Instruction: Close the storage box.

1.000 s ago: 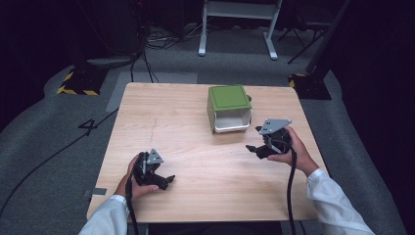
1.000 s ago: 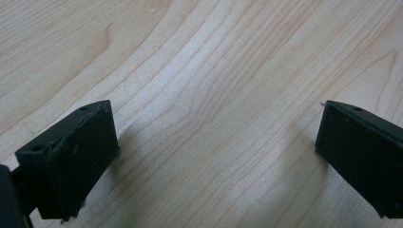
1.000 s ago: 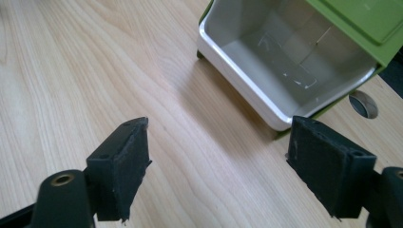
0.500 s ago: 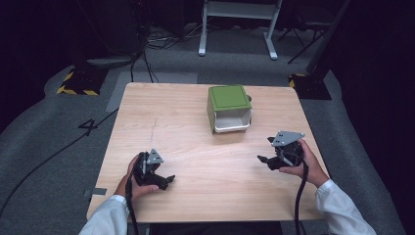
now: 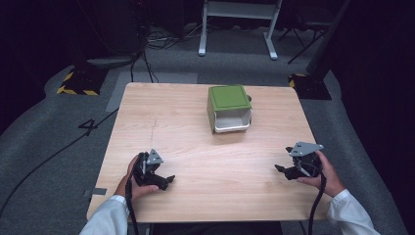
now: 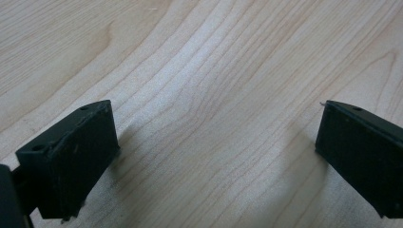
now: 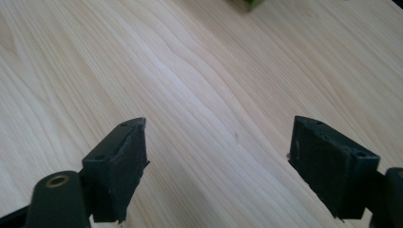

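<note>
A green box [image 5: 229, 98] with a white open front [image 5: 233, 121] stands on the wooden table [image 5: 186, 132], toward the far middle. My left gripper [image 5: 169, 179] rests on the table near the front left, held by a hand. In the left gripper view its jaws stand wide apart over bare wood, left gripper [image 6: 216, 156] open with nothing between them. My right gripper [image 5: 279, 169] sits low at the front right, pointing left. The right gripper [image 7: 218, 161] is open over bare wood, and a green corner of the box [image 7: 249, 4] shows at the top edge.
Dark grey floor surrounds the table, with cables [image 5: 147, 44] and a white metal stand [image 5: 237, 19] behind it. A yellow-black striped base [image 5: 78, 83] sits at the far left. The table's front edge [image 5: 205, 215] lies close to both hands.
My right gripper has moved back from beside the box toward the front right of the table and lower. The left gripper has stayed put.
</note>
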Demonstrator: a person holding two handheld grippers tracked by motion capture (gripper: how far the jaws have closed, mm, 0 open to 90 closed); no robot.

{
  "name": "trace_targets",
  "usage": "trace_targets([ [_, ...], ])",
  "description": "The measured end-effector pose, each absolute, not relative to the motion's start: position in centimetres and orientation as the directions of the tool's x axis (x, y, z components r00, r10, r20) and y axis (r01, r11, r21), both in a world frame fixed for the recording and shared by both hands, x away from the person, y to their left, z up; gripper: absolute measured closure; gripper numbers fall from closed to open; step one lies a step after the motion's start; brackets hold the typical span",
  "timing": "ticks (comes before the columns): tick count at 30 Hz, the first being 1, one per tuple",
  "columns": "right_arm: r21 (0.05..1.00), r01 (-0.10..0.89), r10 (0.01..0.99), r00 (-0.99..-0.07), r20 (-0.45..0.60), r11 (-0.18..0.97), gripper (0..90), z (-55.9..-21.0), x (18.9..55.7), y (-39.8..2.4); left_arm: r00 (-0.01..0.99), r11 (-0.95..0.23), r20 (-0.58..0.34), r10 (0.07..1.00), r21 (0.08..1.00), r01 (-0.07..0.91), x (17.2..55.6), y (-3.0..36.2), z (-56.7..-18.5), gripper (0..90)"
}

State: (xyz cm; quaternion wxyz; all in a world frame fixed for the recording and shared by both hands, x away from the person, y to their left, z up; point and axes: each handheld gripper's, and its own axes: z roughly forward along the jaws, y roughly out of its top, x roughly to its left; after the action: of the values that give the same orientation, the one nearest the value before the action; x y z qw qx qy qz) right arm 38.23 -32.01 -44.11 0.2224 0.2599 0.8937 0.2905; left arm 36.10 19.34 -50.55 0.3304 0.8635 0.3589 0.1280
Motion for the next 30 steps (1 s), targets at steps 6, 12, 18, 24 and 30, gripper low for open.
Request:
trace_targets([
  [6, 0.639, 0.368, 0.623, -0.749, -0.227, 0.675, 19.3, -45.1, 37.7, -34.2, 0.707, -0.521, -0.018, 0.707, 0.663, 0.538, 36.1, 19.3, -50.6, 0.4],
  [12, 0.632, 0.431, 0.67, -0.717, -0.195, 0.644, 19.0, -47.1, 37.2, -36.1, 0.708, -0.523, -0.015, 0.707, 0.662, 0.536, 36.1, 19.4, -50.5, 0.4],
  [18, 0.67, 0.491, 0.725, -0.681, -0.104, 0.557, 19.0, -48.4, 36.5, -38.4, 0.707, -0.521, -0.018, 0.707, 0.663, 0.538, 36.1, 19.3, -50.6, 0.4],
  [24, 0.698, 0.515, 0.752, -0.657, -0.052, 0.498, 18.6, -49.7, 36.0, -39.2, 0.707, -0.521, -0.018, 0.707, 0.663, 0.538, 36.1, 19.3, -50.6, 0.4],
  [30, 0.739, 0.523, 0.782, -0.623, -0.009, 0.425, 16.8, -50.4, 35.7, -39.5, 0.706, -0.523, -0.015, 0.708, 0.661, 0.538, 36.0, 19.4, -50.5, 0.4],
])
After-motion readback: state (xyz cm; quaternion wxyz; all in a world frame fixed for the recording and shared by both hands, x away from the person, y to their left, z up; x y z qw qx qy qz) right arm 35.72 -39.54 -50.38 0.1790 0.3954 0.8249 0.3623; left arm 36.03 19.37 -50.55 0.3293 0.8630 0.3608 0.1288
